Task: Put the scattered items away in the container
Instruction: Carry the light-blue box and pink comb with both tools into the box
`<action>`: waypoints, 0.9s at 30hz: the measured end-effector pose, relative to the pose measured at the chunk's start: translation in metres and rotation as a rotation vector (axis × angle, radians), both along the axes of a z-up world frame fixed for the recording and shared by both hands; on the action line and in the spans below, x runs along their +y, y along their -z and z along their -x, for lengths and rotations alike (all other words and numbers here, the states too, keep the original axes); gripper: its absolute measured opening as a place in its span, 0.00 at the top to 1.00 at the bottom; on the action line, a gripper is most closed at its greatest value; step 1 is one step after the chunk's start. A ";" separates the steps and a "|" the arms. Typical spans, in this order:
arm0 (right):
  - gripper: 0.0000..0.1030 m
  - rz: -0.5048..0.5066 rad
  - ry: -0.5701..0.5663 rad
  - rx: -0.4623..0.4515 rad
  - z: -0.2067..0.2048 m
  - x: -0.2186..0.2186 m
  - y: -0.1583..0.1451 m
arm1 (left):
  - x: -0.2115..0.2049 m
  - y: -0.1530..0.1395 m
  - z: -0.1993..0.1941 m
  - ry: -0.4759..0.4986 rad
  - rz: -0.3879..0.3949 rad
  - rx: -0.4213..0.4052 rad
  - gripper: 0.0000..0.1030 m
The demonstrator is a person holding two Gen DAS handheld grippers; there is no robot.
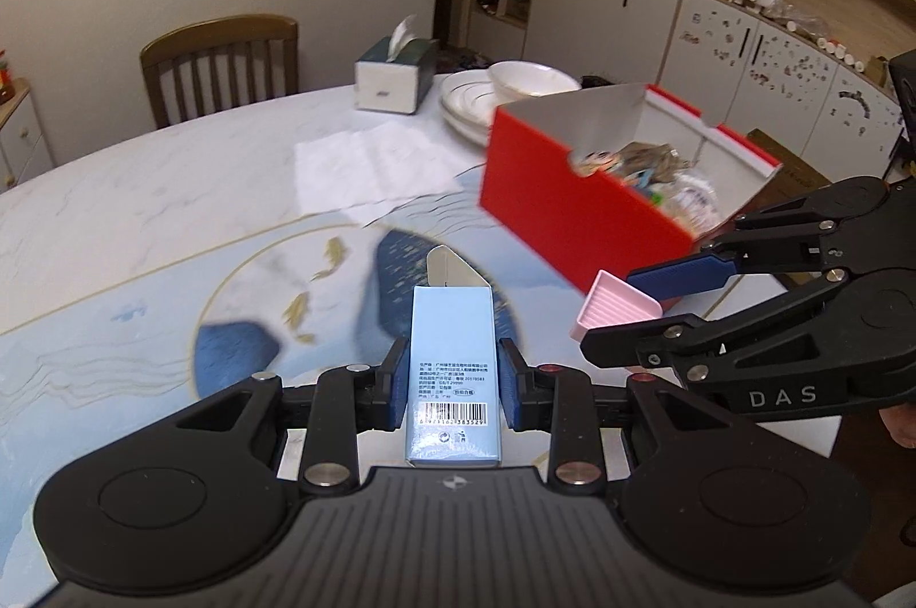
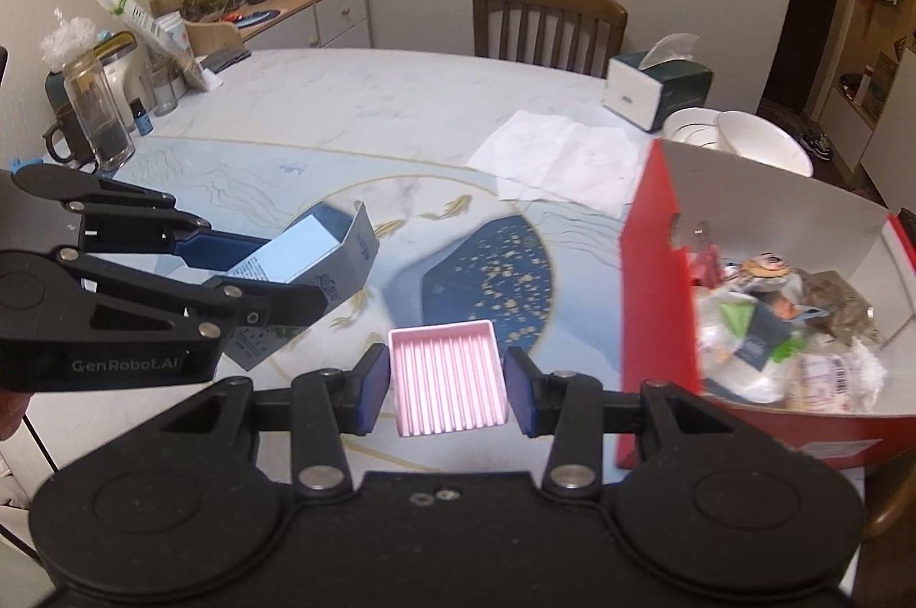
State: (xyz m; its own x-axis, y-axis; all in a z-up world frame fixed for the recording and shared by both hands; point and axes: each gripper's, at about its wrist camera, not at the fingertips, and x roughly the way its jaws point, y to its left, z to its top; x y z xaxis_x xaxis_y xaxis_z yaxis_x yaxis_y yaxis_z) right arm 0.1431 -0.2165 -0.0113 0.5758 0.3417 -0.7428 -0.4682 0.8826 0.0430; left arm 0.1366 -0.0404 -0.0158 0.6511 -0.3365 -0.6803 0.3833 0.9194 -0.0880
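The left gripper (image 1: pixel 452 382) clamps a blue carton (image 1: pixel 452 367); the right gripper (image 2: pixel 446 387) pinches a pink tray (image 2: pixel 446 379). The red box (image 2: pixel 658 310) sits ahead-right, probably full: carry both over its rim before releasing.

The carton (image 1: pixel 452 367) sits between the pads of the left gripper (image 1: pixel 452 379), above the table (image 1: pixel 143 230). The tray (image 2: pixel 447 382) sits between the pads of the right gripper (image 2: pixel 447 387), to the right of the carton. The box (image 1: pixel 578 201) stands on the table ahead and to the right of both, with assorted items inside. Behind the box are stacked plates (image 1: pixel 464 104) holding a bowl (image 1: pixel 532 78). The tissue box (image 1: pixel 395 78) is left of the plates, a sheet of paper (image 1: pixel 366 167) in front of it, and a chair (image 1: pixel 220 61) behind the table.
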 end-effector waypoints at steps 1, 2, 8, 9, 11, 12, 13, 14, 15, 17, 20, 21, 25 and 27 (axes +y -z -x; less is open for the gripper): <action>0.59 -0.003 0.004 -0.003 0.000 -0.005 -0.002 | -0.005 -0.002 0.000 0.005 0.002 -0.004 0.71; 0.59 -0.007 0.006 -0.007 0.000 -0.011 -0.004 | -0.010 -0.004 -0.001 0.010 0.001 -0.009 0.71; 0.59 -0.020 0.032 -0.022 -0.005 -0.045 -0.013 | -0.041 -0.012 -0.005 0.041 0.001 -0.024 0.71; 0.59 -0.023 0.036 -0.024 -0.006 -0.051 -0.014 | -0.047 -0.013 -0.006 0.047 0.001 -0.026 0.71; 0.59 -0.027 0.044 -0.028 -0.008 -0.063 -0.015 | -0.059 -0.015 -0.008 0.059 -0.003 -0.033 0.71; 0.59 -0.029 0.048 -0.030 -0.010 -0.069 -0.016 | -0.065 -0.016 -0.010 0.064 -0.003 -0.035 0.71; 0.59 -0.031 0.053 -0.032 -0.011 -0.075 -0.017 | -0.070 -0.016 -0.011 0.070 -0.002 -0.036 0.71; 0.59 -0.033 0.057 -0.034 -0.012 -0.081 -0.018 | -0.076 -0.017 -0.013 0.075 -0.002 -0.038 0.71; 0.59 -0.035 0.062 -0.036 -0.013 -0.086 -0.018 | -0.082 -0.018 -0.015 0.081 -0.003 -0.041 0.71; 0.59 -0.038 0.075 -0.042 -0.015 -0.098 -0.020 | -0.093 -0.019 -0.019 0.094 -0.004 -0.045 0.71; 0.59 -0.042 0.095 -0.051 -0.020 -0.119 -0.022 | -0.110 -0.020 -0.026 0.113 -0.008 -0.051 0.71; 0.59 -0.042 0.104 -0.055 -0.022 -0.126 -0.023 | -0.116 -0.021 -0.029 0.119 -0.009 -0.052 0.71; 0.59 -0.046 0.148 -0.060 -0.031 -0.156 -0.024 | -0.140 -0.021 -0.038 0.147 -0.023 -0.060 0.71; 0.59 -0.042 0.169 -0.064 -0.037 -0.169 -0.024 | -0.152 -0.022 -0.044 0.159 -0.030 -0.063 0.71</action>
State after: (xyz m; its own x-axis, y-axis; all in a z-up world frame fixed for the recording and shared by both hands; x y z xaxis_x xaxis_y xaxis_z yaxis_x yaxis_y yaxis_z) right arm 0.1800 -0.3858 0.0126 0.6735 0.2659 -0.6897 -0.3160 0.9471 0.0566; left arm 0.1806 -0.1924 0.0064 0.6331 -0.4192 -0.6507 0.5282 0.8485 -0.0326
